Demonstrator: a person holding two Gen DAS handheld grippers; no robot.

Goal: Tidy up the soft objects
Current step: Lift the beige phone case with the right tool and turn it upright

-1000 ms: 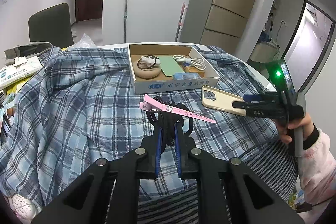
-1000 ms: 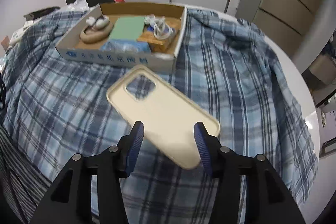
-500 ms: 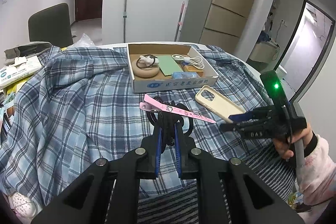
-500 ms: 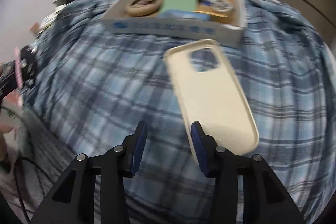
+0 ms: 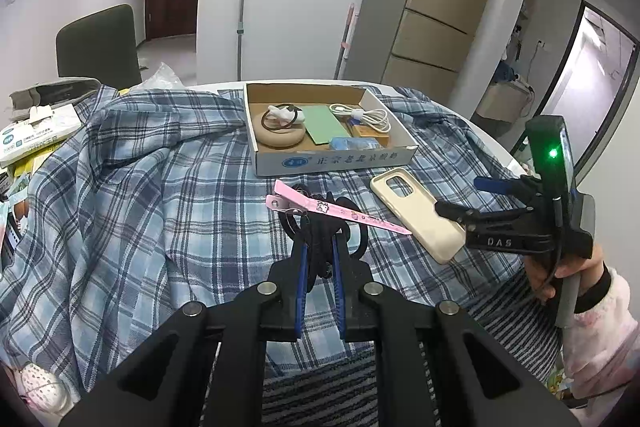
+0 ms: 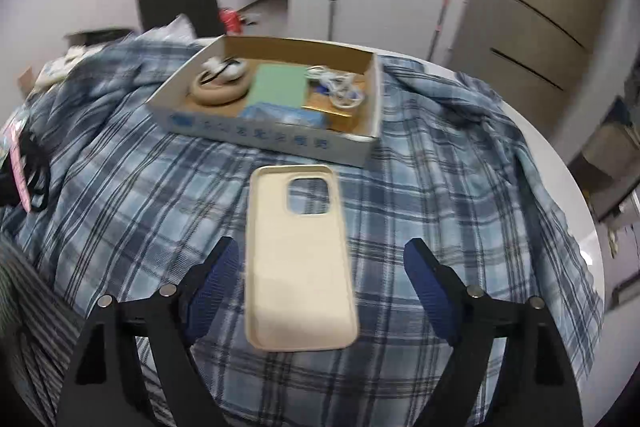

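A cream phone case [image 6: 298, 259] lies flat on the blue plaid shirt [image 6: 440, 187], in front of the cardboard box [image 6: 256, 135]. My right gripper [image 6: 322, 255] straddles the case's near end; its jaws are opening and the pads stand clear of both sides. In the left wrist view the case [image 5: 416, 213] rests just ahead of the right gripper [image 5: 460, 195], which a hand holds. My left gripper [image 5: 318, 239] is shut on a bunch of black hair ties [image 5: 320, 227] with a pink hair clip [image 5: 340, 213] attached, held above the shirt [image 5: 160, 187].
The box [image 5: 332, 159] holds a beige ring, a green card, a white cable and small packets. Tissue packs [image 5: 36, 137] lie at the left edge and a dark chair [image 5: 96, 47] stands behind. The white table rim [image 6: 560, 167] shows at right. Striped fabric [image 5: 320, 387] lies nearest.
The right gripper brought the phone case down onto the shirt, turned it lengthwise and let go, its jaws spreading wide. The left gripper kept still with the hair ties.
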